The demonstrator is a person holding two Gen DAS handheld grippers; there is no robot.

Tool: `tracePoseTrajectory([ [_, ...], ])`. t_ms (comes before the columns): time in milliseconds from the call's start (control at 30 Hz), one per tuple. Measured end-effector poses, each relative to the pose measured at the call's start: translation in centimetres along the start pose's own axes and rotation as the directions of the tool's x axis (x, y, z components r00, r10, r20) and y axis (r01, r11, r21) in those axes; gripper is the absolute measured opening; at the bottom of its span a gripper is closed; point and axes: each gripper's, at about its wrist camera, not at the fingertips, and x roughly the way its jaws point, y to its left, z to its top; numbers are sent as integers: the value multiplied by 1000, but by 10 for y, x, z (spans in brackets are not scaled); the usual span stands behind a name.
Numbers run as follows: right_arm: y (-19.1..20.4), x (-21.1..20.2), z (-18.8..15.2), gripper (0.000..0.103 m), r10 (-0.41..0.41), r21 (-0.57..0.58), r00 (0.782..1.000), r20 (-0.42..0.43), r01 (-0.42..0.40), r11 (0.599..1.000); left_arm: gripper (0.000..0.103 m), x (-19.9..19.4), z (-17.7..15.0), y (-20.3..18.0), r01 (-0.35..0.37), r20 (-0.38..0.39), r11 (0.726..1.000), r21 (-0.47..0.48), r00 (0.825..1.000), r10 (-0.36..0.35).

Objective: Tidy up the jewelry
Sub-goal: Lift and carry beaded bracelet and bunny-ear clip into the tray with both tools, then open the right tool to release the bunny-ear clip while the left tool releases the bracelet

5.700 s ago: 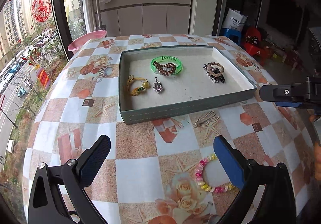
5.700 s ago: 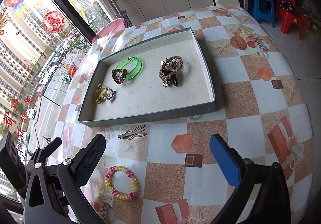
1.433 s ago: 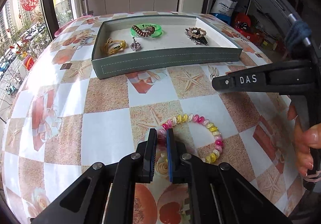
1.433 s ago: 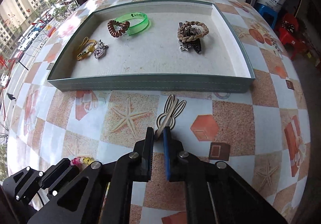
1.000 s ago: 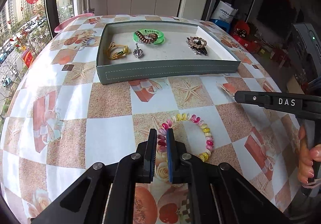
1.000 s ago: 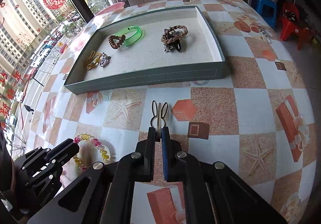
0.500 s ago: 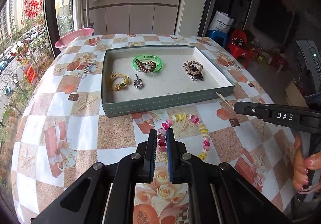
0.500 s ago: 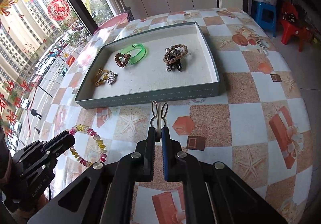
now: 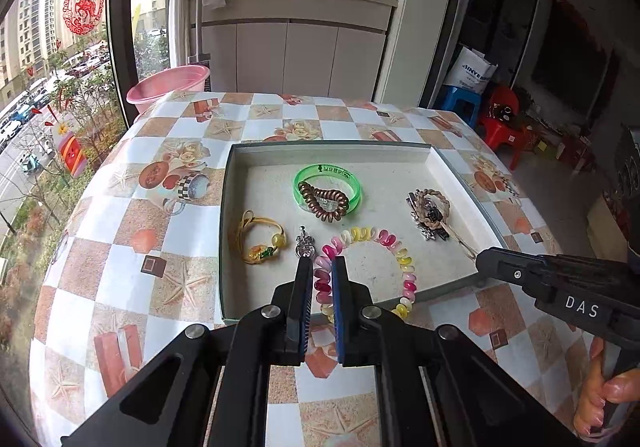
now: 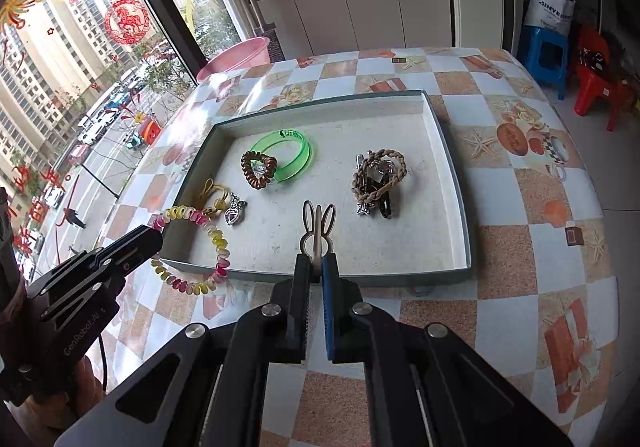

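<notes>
Left gripper (image 9: 322, 267) held level above the near wall of the shallow grey-green cardboard tray (image 9: 460, 183), clamped on a pastel multicolour spiral-coil bracelet (image 9: 394, 251) that dangles over the tray's near-left edge. Right gripper (image 10: 316, 267) beside it, pointing forward over the tray's near wall, pinched tight on a thin metal rabbit-ear hair clip (image 10: 318, 225) sticking out over the tray floor. Right hand (image 9: 604, 403) wraps the handle at lower right. Checkered patterned worktop (image 10: 520, 207) underneath.
</notes>
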Motion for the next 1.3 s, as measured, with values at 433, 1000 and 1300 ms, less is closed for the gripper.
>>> tracePoseTrajectory([
  [433,-13,58,25,6,-14,22,998,-64,15,1000,22,61,15,-10,-69,-46,996,61,996,72],
  [1000,-25,81,20,7,1,63,993,-119,6,998,22,88,9,-16,-98,-103,991,96,989,108],
  [1300,-37,75,21,9,84,149,990,-111,-67,987,22,78,13,-17,-98,-67,992,81,992,103],
])
